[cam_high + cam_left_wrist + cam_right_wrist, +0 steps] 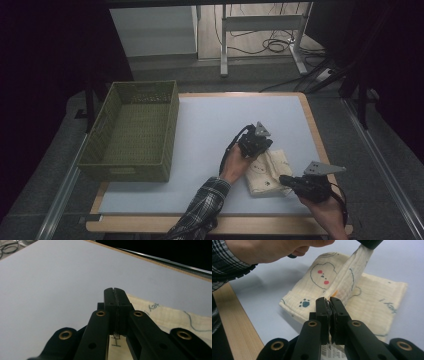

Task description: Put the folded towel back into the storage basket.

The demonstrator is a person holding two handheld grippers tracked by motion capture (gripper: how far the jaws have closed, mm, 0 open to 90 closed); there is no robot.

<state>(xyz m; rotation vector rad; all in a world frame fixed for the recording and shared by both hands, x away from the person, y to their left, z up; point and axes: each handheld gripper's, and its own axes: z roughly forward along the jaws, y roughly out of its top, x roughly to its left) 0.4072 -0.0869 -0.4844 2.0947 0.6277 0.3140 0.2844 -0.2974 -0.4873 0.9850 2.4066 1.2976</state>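
Lying at about four o'clock on the white table (210, 125), the cream cloth (270, 175) is pinched by both closed grippers, left gripper (256, 145) at its eleven o'clock edge, right gripper (286, 179) at its four o'clock corner.

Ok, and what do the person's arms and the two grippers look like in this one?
Both are black two-jaw tools. The left gripper and right gripper each carry a grey three-cornered plate on top and trail a black cable. Brass-coloured rivets ring the jaw linkages in the gripper views. The left forearm wears a dark plaid sleeve.
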